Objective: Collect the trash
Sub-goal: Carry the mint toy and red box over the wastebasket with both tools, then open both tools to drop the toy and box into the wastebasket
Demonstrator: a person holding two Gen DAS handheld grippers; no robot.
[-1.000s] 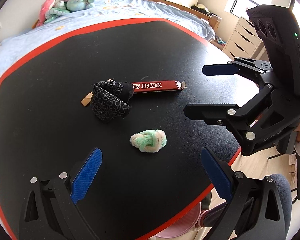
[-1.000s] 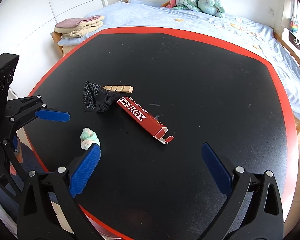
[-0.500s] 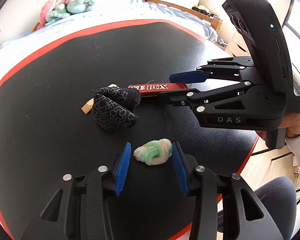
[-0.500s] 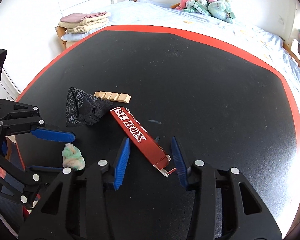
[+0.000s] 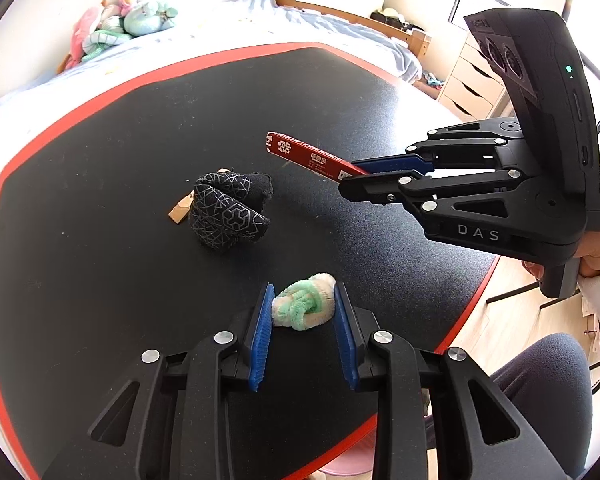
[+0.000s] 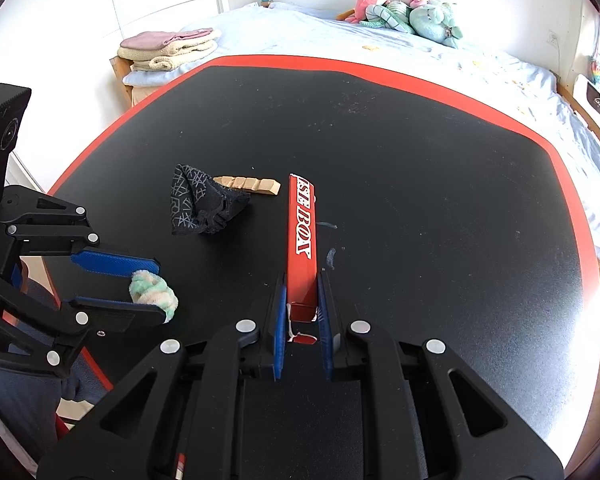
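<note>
My left gripper [image 5: 304, 300] is shut on a green and white fluffy wad [image 5: 305, 307], near the table's front edge; it also shows in the right wrist view [image 6: 153, 292]. My right gripper [image 6: 302, 292] is shut on the near end of a long red box [image 6: 302, 240], lifted off the table with its far end raised; the box also shows in the left wrist view [image 5: 308, 156]. A crumpled black patterned cloth [image 5: 228, 212] and a tan wooden strip [image 6: 248, 185] lie on the black table [image 5: 100, 160].
The table has a red rim [image 6: 380, 68]. A bed [image 6: 380, 40] with plush toys [image 6: 408, 6] lies behind it. Folded towels [image 6: 168, 46] sit at the far left. A pink bin [image 5: 348, 464] shows below the table's front edge.
Both grippers closed from wide open: the left onto the fluffy wad, the right onto the red box. The box has swung round and lifted off the table.
</note>
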